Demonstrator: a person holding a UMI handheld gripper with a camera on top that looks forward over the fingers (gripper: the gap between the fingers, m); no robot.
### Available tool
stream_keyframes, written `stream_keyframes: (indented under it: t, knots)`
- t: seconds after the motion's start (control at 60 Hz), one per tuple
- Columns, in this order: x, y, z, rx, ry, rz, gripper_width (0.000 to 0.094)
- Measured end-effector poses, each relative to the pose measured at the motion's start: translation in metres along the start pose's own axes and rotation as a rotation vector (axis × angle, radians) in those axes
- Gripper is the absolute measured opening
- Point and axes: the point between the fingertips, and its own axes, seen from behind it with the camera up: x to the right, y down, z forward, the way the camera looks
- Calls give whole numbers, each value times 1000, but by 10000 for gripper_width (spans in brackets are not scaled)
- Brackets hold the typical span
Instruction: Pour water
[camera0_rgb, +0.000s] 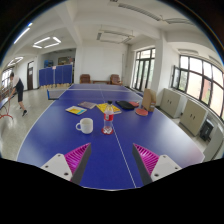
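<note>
A white mug (86, 125) stands on the blue table-tennis table (60, 140), well beyond my fingers. Just right of it stands a clear bottle with a blue cap (108, 118). My gripper (112, 158) is open and empty, its two pink pads (76, 157) spread wide over the bare blue table surface. Nothing is between the fingers. The mug and bottle are ahead of the fingers, slightly left of the white centre line.
Beyond the mug lie a yellow item (76, 109), a yellow-and-red item (108, 108), papers and a red item (131, 103). A brown bag (149, 99) stands at the far right of the table. Windows line the right wall. A person (19, 91) stands far left.
</note>
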Motion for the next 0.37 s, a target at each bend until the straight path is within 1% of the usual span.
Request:
stream_keyframes:
  t: [0.083,0.167,0.267,0.367]
  knots:
    - [1,8,-26,-1,-8,1,853]
    - [4,14,-48,0,5,-16,857]
    - [-1,13,-63,9,-7,-22,846]
    - [-4,18,-69,8,-16,-22,854]
